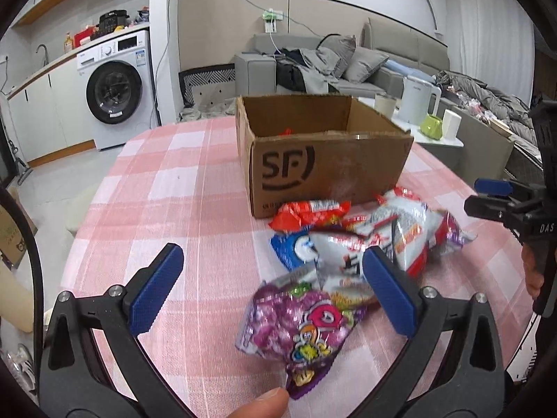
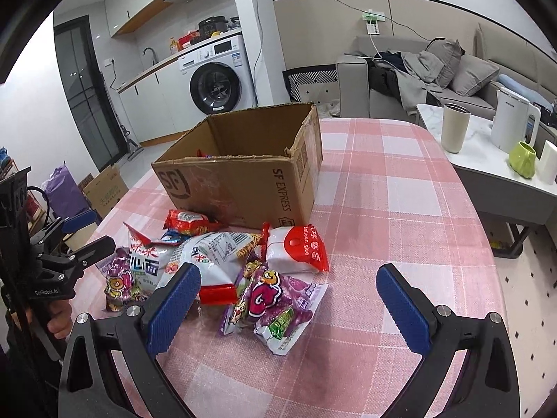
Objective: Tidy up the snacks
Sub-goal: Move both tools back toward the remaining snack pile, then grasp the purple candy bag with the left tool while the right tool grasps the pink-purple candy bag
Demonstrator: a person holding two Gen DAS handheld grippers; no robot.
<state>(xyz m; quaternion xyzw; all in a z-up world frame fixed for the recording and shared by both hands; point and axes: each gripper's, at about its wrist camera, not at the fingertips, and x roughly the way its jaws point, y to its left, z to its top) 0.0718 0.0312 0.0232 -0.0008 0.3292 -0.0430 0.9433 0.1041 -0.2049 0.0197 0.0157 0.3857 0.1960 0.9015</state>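
Snacks: purple candy bag is lying on the tabletop between the left gripper jaws, long axis running along them. Both sets of jaws are gaping, holding nothing. Right gripper is hovering over the pile's other side, about equally near.

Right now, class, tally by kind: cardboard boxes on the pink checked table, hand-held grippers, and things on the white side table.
Brown cardboard box: 1
Blue-padded grippers: 2 (left gripper, right gripper)
Side-table things: 4 (beige tumbler, white kettle, green mug, small white container)
Total: 7
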